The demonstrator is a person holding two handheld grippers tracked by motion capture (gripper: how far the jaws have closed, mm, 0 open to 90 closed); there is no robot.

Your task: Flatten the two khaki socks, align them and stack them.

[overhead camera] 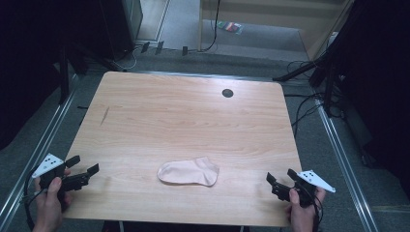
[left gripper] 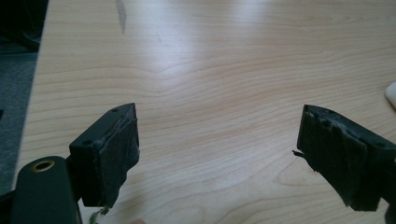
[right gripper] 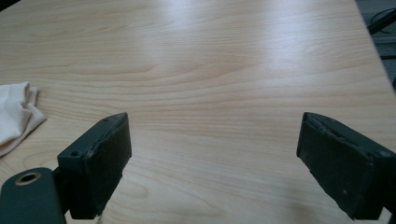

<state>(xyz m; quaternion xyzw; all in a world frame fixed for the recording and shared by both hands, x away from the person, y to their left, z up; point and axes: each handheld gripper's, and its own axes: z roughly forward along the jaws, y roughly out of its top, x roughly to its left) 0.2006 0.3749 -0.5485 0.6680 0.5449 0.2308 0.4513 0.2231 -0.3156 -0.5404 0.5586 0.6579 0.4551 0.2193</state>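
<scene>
A pale pink sock (overhead camera: 189,172) lies flat and alone on a light wooden table (overhead camera: 183,116), in the lower middle of the high view, near the person's edge. At the lower left of that frame a hand holds the left gripper (overhead camera: 83,170), and at the lower right another hand holds the right gripper (overhead camera: 279,177); each sits well apart from the sock, one to either side, jaws aimed inward toward it. This flanking placement suggests the two are poised to approach the sock from both ends, perhaps to fold or lift it. Both grippers are released, jaws spread wide with only bare wood between them. In the right gripper view the sock (right gripper: 16,114) shows at the left edge; in the left gripper view a sliver of it (left gripper: 391,94) shows at the right edge.
</scene>
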